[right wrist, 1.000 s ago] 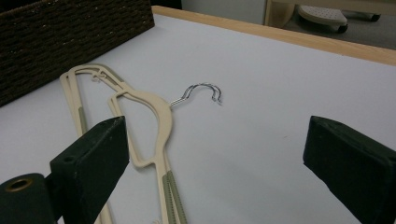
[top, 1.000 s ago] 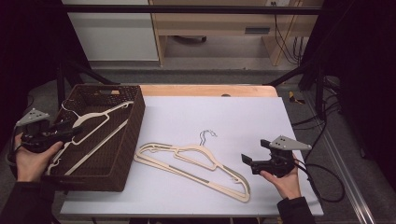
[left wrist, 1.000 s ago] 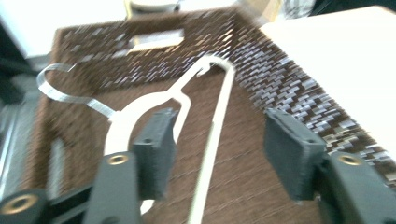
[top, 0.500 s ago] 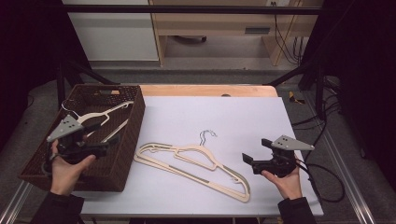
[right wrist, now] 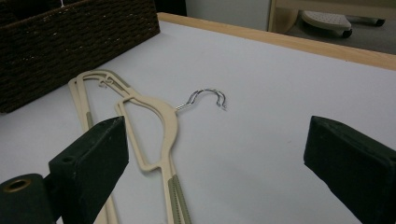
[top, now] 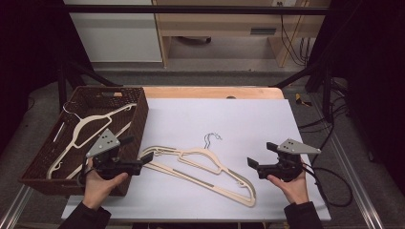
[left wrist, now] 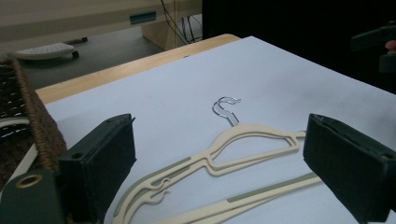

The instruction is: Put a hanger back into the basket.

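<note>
High view gives us three cream hangers: one hanger in the wicker basket (top: pixel 138 112) at the left (top: pixel 90 125), and two stacked hangers (top: pixel 200 164) flat on the white worktop (top: pixel 229 119). Our left gripper (top: pixel 145 160) has just been opening, nothing between its jaws, right by the hangers' left ends. Our right gripper (top: pixel 251 163) sits wide open and empty near their right ends.

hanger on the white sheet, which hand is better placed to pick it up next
Left, probably. The left gripper is open with its tips right at the hanger end nearest the basket. The right gripper is open too, but stands clear of it.
</note>
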`<state>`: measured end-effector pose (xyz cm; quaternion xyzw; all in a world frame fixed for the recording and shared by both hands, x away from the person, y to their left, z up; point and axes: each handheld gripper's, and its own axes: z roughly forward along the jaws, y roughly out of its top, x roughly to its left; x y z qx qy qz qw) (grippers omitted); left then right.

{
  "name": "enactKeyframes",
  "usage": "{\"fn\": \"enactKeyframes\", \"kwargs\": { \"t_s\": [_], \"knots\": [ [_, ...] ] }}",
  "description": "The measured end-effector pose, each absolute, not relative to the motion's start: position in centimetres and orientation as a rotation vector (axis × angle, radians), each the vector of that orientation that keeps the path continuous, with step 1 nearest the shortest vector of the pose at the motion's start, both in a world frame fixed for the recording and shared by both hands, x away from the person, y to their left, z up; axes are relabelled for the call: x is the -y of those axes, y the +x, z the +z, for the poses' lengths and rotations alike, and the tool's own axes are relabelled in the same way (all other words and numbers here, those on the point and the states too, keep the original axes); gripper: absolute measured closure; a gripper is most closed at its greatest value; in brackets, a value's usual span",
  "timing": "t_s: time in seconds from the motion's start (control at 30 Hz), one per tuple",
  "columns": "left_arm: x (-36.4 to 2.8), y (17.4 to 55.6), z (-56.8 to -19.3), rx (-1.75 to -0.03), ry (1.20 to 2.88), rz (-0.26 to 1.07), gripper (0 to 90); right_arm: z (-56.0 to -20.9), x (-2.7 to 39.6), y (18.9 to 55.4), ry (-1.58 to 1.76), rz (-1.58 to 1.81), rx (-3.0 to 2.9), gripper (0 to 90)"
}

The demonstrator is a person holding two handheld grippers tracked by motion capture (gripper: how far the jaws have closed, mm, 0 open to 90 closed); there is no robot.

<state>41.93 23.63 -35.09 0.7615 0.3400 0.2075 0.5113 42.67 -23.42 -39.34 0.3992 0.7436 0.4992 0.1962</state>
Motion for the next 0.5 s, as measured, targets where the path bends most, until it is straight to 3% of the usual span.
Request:
{"fn": "enactKeyframes", "kwargs": {
  "t_s": [0.5],
  "knots": [
    [-20.1, 42.0, -38.4, -0.788, 1.936, 0.458, 9.1, -40.6, 21.2, 43.6, 1.062, 1.349, -2.193, 10.2]
  ]
}}
